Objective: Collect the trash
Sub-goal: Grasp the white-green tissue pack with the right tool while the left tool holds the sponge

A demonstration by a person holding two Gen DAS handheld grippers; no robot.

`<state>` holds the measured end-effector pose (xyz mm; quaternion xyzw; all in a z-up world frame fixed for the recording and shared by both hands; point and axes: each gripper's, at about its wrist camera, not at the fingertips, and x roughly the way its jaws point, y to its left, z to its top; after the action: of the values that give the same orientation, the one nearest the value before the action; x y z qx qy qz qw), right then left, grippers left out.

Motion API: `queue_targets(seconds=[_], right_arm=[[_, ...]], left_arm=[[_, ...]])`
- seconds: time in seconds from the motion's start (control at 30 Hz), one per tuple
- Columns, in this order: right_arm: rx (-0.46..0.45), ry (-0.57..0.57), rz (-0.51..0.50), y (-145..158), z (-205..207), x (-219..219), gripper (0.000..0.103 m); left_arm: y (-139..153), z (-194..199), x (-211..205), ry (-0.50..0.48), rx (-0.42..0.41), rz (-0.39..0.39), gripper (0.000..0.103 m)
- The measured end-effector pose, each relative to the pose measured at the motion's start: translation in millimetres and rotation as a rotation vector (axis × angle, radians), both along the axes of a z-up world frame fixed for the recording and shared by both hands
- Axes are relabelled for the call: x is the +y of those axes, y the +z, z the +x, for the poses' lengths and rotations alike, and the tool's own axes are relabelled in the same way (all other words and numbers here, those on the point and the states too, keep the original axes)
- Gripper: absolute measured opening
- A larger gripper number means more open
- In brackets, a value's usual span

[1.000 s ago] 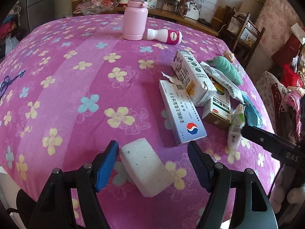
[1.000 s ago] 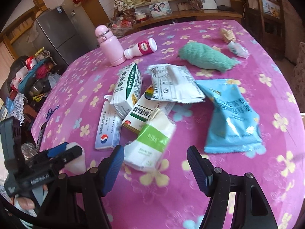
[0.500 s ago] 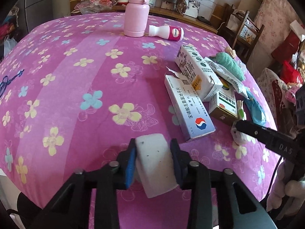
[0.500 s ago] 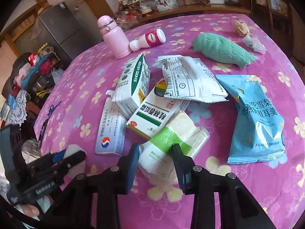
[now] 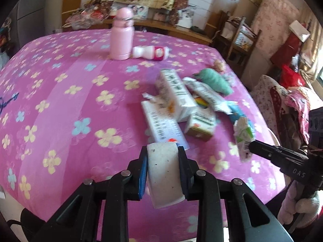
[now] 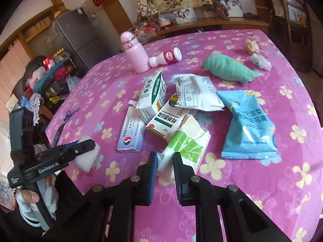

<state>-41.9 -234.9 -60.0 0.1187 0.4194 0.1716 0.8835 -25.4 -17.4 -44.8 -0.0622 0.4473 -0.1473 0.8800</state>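
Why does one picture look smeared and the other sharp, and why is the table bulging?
Left wrist view: motion blur smears the boxes and pink bottle, while the foam block stays sharp. Right wrist view: mostly crisp, print on the boxes readable. Both: the fisheye lens bulges the tablecloth and darkens the corners.

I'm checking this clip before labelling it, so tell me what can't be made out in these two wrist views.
- Left wrist view: print on the boxes is motion-blurred, unreadable.
- Left wrist view: the white foam block hides the cloth beneath it.
- Right wrist view: the green-and-white wrapper's near end is hidden between the right gripper pads.
- Either view: no trash bin.
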Motion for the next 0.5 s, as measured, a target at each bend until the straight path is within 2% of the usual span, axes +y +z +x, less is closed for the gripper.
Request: queue_targets(seconds=[0.3,0.5], right_arm=[[-0.042,-0.072,0.013,18,-22,-41,0.018],[-0.068,-0.153,0.007,27,-35,-84,0.018]], left_arm=[[19,1,-64,-0.118,-0.043,0.015,0.029],[28,4,-115,-0.206,-0.068,0.027,0.029]])
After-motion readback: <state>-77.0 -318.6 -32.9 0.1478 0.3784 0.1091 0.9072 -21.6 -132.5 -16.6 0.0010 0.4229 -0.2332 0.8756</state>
